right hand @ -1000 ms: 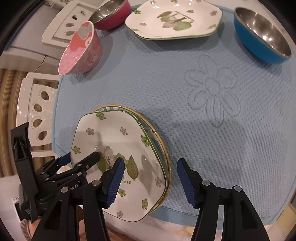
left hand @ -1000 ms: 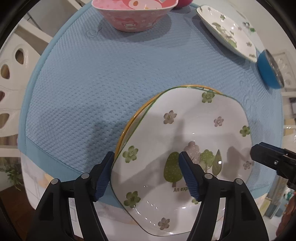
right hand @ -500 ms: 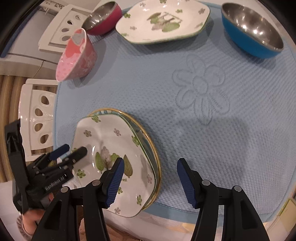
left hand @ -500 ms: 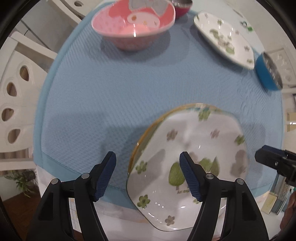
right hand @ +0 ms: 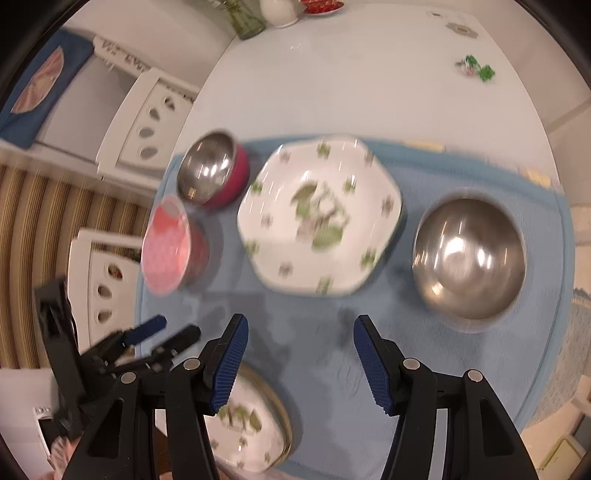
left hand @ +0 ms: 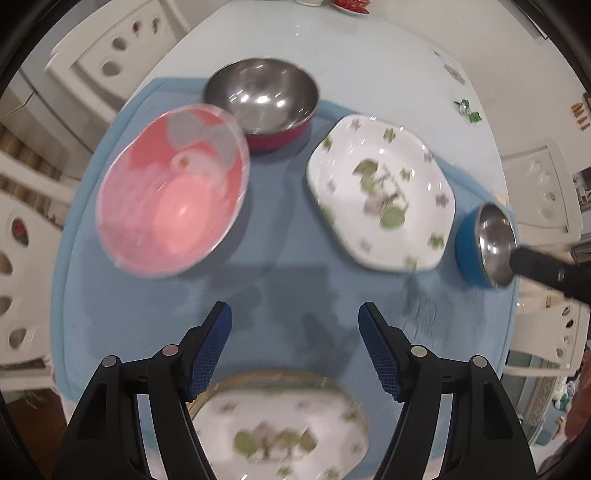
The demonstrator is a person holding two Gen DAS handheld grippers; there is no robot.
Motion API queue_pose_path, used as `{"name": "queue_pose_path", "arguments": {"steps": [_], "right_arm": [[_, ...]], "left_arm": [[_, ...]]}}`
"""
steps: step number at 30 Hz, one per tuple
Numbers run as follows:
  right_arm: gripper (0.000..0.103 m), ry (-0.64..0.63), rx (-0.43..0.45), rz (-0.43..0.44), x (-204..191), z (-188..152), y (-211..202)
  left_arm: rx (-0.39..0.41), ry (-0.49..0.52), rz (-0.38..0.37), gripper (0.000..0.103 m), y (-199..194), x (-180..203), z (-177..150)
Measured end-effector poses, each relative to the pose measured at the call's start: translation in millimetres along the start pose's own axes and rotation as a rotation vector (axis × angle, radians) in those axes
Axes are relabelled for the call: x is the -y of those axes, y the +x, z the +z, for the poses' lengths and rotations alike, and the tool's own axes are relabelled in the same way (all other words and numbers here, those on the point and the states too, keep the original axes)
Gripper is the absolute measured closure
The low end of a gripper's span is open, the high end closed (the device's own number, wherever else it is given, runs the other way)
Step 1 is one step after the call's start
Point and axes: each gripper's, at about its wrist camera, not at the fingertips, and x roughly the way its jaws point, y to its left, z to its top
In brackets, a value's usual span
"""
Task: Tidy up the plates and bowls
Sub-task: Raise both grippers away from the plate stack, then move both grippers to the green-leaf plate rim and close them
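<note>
A stack of flower-printed plates [left hand: 280,424] lies at the near edge of the blue mat [left hand: 295,288]; it also shows in the right wrist view [right hand: 255,432]. My left gripper [left hand: 295,347] is open and empty above the stack. My right gripper [right hand: 299,358] is open and empty over the mat. A single white flowered plate [left hand: 380,199] [right hand: 321,218] lies further back. A pink bowl [left hand: 170,192] [right hand: 170,247], a steel bowl with red outside [left hand: 262,99] [right hand: 214,173] and a steel bowl with blue outside [left hand: 487,243] [right hand: 469,258] stand around it.
The mat lies on a white oval table [right hand: 351,74]. White chairs [left hand: 22,236] stand at the left and right. A vase and small items [right hand: 247,18] sit at the table's far end. The left gripper shows at the lower left of the right wrist view [right hand: 155,339].
Both grippers have pulled back and tilted up from the plate stack. The stack now sits low in both views, and the far bowls and single plate have come into fuller view.
</note>
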Motion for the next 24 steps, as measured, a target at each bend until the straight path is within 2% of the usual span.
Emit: {"name": "queue_pose_path", "arguments": {"steps": [2,6,8,12,15,18,19,20,24], "right_arm": [[0.044,-0.005,-0.026,0.011,6,22,9],[0.044,-0.023,-0.057,0.006,19,64,39],[0.044,-0.025,-0.066,0.001,25,80,53],[0.045,-0.046,-0.102,-0.077,37,107,88],[0.043,-0.059,-0.129,-0.116,43,118,109],[0.043,-0.066,-0.143,-0.075,47,123,125],[0.045,-0.072,-0.15,-0.059,47,124,130],[0.046,-0.082,-0.153,-0.057,46,124,135],[0.055,-0.184,-0.161,-0.133,34,122,142]], "left_arm": [[-0.006,-0.004,0.014,0.033,20,11,12],[-0.028,-0.056,-0.022,0.034,54,18,28],[-0.024,-0.047,-0.042,0.035,67,24,34],[-0.033,-0.015,-0.001,0.036,91,36,42],[-0.03,-0.013,-0.004,0.042,104,38,47],[-0.015,-0.01,-0.007,0.048,112,40,51],[0.008,-0.005,-0.012,0.051,111,41,53],[0.021,-0.001,-0.02,0.06,110,43,56],[0.024,-0.094,-0.067,0.061,111,35,65]]}}
